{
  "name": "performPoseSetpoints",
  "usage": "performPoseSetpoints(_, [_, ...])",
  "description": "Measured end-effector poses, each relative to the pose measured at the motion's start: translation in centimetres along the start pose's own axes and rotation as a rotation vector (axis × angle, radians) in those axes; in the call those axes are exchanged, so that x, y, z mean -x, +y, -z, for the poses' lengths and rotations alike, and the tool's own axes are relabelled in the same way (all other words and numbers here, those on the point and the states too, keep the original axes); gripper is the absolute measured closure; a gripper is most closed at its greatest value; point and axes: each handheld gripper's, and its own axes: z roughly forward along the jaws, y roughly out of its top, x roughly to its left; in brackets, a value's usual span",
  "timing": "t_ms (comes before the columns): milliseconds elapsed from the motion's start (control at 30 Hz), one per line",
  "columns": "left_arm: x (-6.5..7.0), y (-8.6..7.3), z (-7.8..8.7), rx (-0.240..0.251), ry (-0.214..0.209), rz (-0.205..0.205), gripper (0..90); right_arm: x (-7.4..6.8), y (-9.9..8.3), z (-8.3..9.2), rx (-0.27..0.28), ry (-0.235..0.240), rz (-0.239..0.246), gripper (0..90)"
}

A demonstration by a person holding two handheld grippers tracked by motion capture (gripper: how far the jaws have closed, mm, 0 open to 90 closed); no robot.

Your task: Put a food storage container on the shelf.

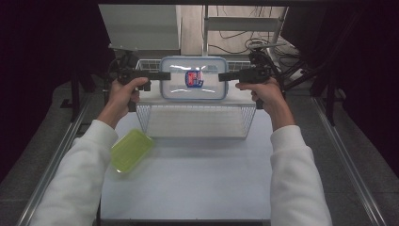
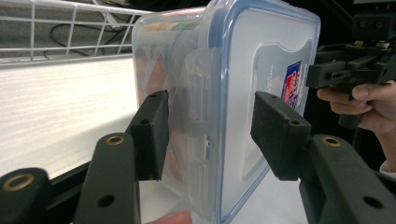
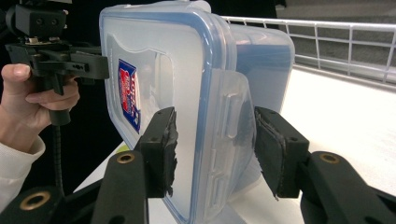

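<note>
Container [image 1: 193,78] sits lid-up over the wire basket [image 1: 197,123], long axis running left-right. Left gripper [image 1: 162,76] and right gripper [image 1: 225,76] bracket opposite short ends, both part-open around the side latches, neither squeezing yet.

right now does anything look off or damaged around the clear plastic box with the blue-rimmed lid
The foam pad on one finger of the right gripper looks ragged and torn along its edge. The clear plastic box with the blue-rimmed lid looks intact, and the green plastic lid lies askew on the white table.
</note>
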Motion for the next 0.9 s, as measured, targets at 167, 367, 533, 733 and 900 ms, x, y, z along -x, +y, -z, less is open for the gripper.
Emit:
performPoseSetpoints(167, [-0.9, 0.3, -0.3, 0.004, -0.023, 0.058, 50.1, 1.0, 0.2, -0.5, 0.02, 0.009, -0.074, 48.7])
performPoseSetpoints(367, [-1.7, 0.8, -0.8, 0.003, -0.027, 0.117, 49.9, 1.7, 0.4, -1.1, 0.045, 0.005, -0.155, 47.8])
performPoseSetpoints(533, [-2.6, 1.1, -1.3, 0.008, -0.044, 0.174, 49.6, 2.3, 0.5, -1.4, 0.056, 0.009, -0.231, 47.5])
performPoseSetpoints(733, [-3.4, 1.2, -1.9, 0.024, -0.058, 0.226, 49.1, 2.6, 0.7, -1.7, 0.046, -0.007, -0.3, 46.7])
performPoseSetpoints(900, [-3.9, 1.2, -2.3, 0.035, -0.058, 0.258, 48.1, 2.9, 0.8, -2.0, 0.05, -0.024, -0.352, 46.2])
